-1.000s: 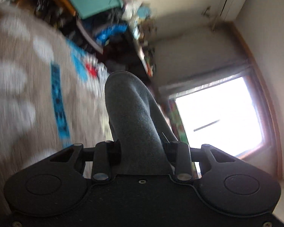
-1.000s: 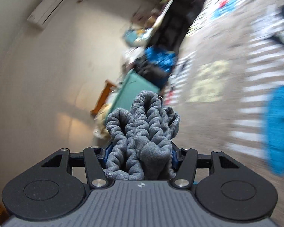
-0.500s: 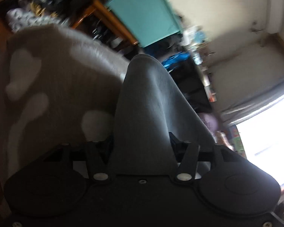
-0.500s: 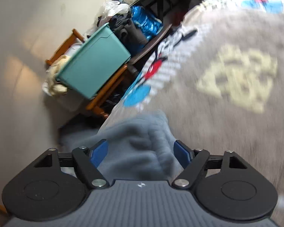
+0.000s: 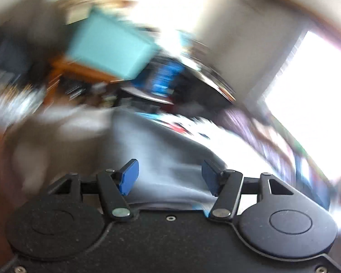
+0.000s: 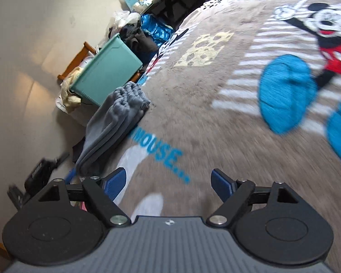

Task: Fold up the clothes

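1. Right claw point(image 6: 168, 183) wide open over the blanket point(image 6: 216, 113), nothing between the blue pads point(image 6: 116, 180).
2. Left claw point(image 5: 168, 178) spread open too, pads apart; grey cloth lying loose between them in a badly blurred view, not pinched as far as can be told.
3. Grey garment point(image 6: 118, 122) folded in stacked layers near the left edge of the blanket, ribbed band at the far end, just beside the teal bin point(image 6: 106, 72).
4. Risk one: sitting that near the edge, probably easy to slide off toward the floor if nudged.
5. Risk two: open left claw right over the cloth; pulling away at this speed could snag a layer on a pad and drag the fold apart.
6. Risk three: heavy blur on the left view, so hard to judge where the cloth edge sits; any re-grab likely to catch one layer only.
7. Count: one grey garment, two claws, four blue pads, one blanket, one teal bin, one bright window point(image 5: 311, 104).
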Demonstrator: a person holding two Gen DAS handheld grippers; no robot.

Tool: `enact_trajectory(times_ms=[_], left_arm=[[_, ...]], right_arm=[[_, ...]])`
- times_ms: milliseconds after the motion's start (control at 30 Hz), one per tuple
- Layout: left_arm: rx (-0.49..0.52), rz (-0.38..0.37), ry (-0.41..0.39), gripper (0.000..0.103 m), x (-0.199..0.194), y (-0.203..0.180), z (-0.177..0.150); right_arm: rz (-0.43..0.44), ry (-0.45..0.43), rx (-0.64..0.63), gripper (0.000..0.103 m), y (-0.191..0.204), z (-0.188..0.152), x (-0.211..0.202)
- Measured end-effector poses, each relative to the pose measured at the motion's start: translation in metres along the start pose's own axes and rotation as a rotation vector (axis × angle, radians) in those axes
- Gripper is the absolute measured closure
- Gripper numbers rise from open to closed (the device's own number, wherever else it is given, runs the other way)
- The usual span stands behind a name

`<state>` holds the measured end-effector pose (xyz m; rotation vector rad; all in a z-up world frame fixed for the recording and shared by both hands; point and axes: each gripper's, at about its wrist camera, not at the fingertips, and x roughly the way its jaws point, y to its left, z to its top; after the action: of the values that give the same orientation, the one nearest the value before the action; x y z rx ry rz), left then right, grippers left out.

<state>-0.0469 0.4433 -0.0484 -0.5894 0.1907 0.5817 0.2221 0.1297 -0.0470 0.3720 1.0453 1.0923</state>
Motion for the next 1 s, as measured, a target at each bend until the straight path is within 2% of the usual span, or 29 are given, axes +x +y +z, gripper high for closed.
enact_trajectory(times_ms=[33, 200, 233, 267, 300, 333, 367, 400, 433, 533, 567, 600, 633, 667, 800, 833, 867, 900, 933, 1000], left_arm=[[0.129, -0.039, 0.043, 0.043, 0.009, -0.018, 0.001], [0.795, 0.045, 0.106, 0.043, 0.068, -0.089, -0.036], [0.911, 0.079, 0.084, 0.043, 0.078, -0.098, -0.047], [0.993, 0.085, 0.086, 0.043, 0.090, -0.101, -0.055], [1.034, 0.093, 0.121, 0.053, 0.107, -0.100, -0.061], [1.033, 0.103, 0.131, 0.088, 0.122, -0.097, -0.060], [0.966, 0.091, 0.130, 0.088, 0.124, -0.095, -0.054], [0.856, 0.069, 0.102, 0.088, 0.124, -0.090, -0.039], [0.752, 0.068, 0.043, 0.089, 0.115, -0.086, -0.028], [0.616, 0.108, -0.077, 0.090, 0.107, -0.086, -0.009], [0.607, 0.119, -0.051, 0.090, 0.122, -0.087, -0.007], [0.606, 0.102, 0.032, 0.090, 0.138, -0.083, -0.012], [0.604, 0.085, 0.116, 0.076, 0.154, -0.079, -0.017], [0.601, 0.068, 0.200, 0.076, 0.170, -0.075, -0.022], [0.627, 0.049, 0.135, 0.074, 0.148, -0.084, -0.032], [0.607, 0.022, 0.123, 0.051, 0.138, -0.084, -0.030], [0.582, -0.004, 0.109, 0.038, 0.132, -0.081, -0.027], [0.562, -0.016, 0.078, 0.032, 0.118, -0.082, -0.025], [0.546, -0.017, 0.055, 0.032, 0.102, -0.083, -0.024], [0.477, -0.022, 0.061, 0.032, 0.079, -0.083, -0.024]], right_arm=[[0.006, -0.007, 0.010, 0.020, -0.001, -0.005, -0.008], [0.032, -0.018, 0.056, 0.019, -0.004, -0.026, -0.035], [0.039, -0.017, 0.063, 0.019, -0.004, -0.030, -0.038], [0.042, -0.018, 0.069, 0.019, -0.005, -0.032, -0.042], [0.045, -0.021, 0.073, 0.018, -0.005, -0.034, -0.046], [0.043, -0.025, 0.077, 0.018, -0.007, -0.036, -0.049], [0.039, -0.029, 0.081, 0.018, -0.008, -0.036, -0.052], [0.035, -0.034, 0.084, 0.018, -0.010, -0.037, -0.055], [0.032, -0.041, 0.091, 0.018, -0.012, -0.038, -0.058], [0.031, -0.062, 0.113, 0.018, -0.018, -0.041, -0.070], [0.032, -0.068, 0.121, 0.017, -0.020, -0.042, -0.074], [0.027, -0.072, 0.124, 0.017, -0.022, -0.043, -0.075], [0.020, -0.071, 0.126, 0.017, -0.024, -0.043, -0.075], [0.014, -0.070, 0.133, 0.017, -0.025, -0.044, -0.074], [0.022, -0.082, 0.128, 0.017, -0.020, -0.045, -0.076], [0.026, -0.086, 0.117, 0.017, -0.016, -0.044, -0.077], [0.029, -0.087, 0.106, 0.017, -0.012, -0.043, -0.078], [0.026, -0.082, 0.088, 0.017, -0.007, -0.040, -0.078], [0.020, -0.077, 0.066, 0.016, 0.000, -0.038, -0.077], [0.004, -0.066, 0.011, 0.010, 0.016, -0.032, -0.075]])
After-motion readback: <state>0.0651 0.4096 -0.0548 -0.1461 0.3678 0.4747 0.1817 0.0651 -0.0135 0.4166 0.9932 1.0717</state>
